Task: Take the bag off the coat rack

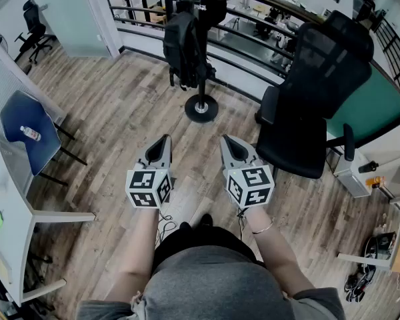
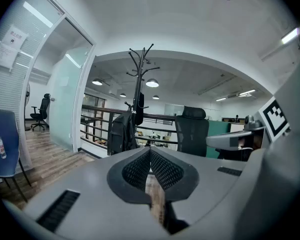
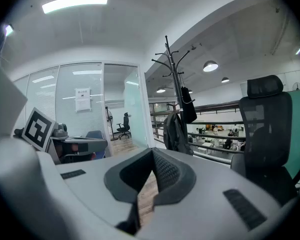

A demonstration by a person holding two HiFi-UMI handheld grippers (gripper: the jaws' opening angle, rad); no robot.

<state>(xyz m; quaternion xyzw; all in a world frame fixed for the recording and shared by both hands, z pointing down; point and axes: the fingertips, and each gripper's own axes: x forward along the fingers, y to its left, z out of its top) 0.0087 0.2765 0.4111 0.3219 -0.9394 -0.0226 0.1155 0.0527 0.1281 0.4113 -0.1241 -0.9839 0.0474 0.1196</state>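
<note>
Bag (image 1: pixel 181 45) hangs on coat rack (image 1: pixel 201 107) at 12 o'clock, well apart from left gripper (image 1: pixel 165 139) and right gripper (image 1: pixel 226 139) — fingers pressed together, empty — advise approaching, spreading them, then lifting it clear upward.

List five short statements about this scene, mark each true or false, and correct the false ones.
1. The bag hangs on the coat rack. True.
2. The left gripper holds the bag. False: its jaws are shut on nothing, well short of the rack.
3. The right gripper is open. False: its jaws are shut and empty.
4. In the head view, a black office chair stands to the right of the rack. True.
5. A bottle lies on the blue chair. True.
</note>
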